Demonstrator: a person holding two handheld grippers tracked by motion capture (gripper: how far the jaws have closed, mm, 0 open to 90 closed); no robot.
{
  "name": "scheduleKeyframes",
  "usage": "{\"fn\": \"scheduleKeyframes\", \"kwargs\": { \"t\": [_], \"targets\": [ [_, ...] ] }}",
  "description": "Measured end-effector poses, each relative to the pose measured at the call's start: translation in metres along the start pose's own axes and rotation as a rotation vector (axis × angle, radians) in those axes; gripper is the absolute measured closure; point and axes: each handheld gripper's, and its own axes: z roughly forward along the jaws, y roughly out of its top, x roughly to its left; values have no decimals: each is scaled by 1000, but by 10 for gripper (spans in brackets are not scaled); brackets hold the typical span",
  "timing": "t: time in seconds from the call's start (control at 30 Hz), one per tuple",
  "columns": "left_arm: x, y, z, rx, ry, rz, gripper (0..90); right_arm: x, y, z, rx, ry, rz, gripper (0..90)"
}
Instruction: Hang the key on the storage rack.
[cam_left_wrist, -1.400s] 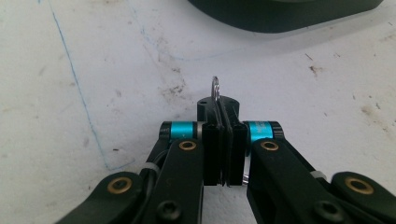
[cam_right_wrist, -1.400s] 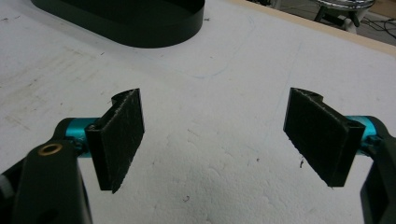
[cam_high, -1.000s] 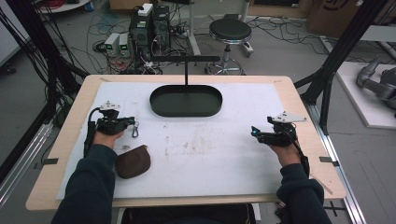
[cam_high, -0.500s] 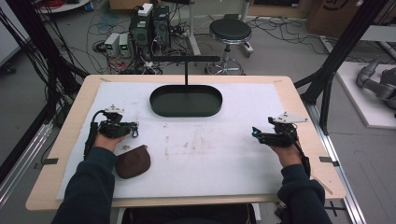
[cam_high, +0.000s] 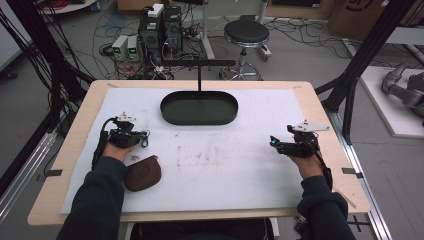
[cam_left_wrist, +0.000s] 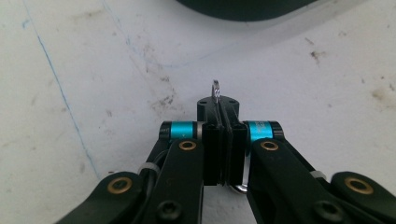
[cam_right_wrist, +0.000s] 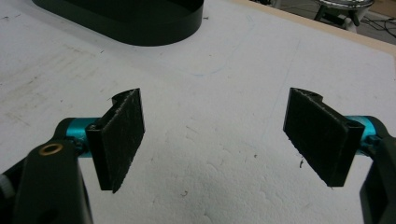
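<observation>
High view: left gripper (cam_high: 142, 137) sits on the mat beside the brown pouch (cam_high: 142, 173); right gripper (cam_high: 274, 143) idles, well apart. Left gripper view: jaws, just closing, clench a small metal ring (cam_left_wrist: 215, 88), apparently the pouch's keyring; next move likely lifts it toward the black tray (cam_high: 199, 108). Right gripper view: jaws spread wide, empty.

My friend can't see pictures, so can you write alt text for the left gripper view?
The left gripper is shut on a thin metal ring, whose top pokes up above the black jaws. It sits over a smudged white mat, with the dark tray at the top edge.
</observation>
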Motion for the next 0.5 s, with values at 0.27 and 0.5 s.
{"fn": "scheduleKeyframes", "kwargs": {
  "t": [0.27, 0.5],
  "targets": [
    [0, 21, -21, -185, -61, -7, 882, 0, 0, 0, -4, 1, 2, 208],
    [1, 66, -28, -309, -120, 59, 881, 0, 1, 1, -7, 5, 2, 208]
  ]
}}
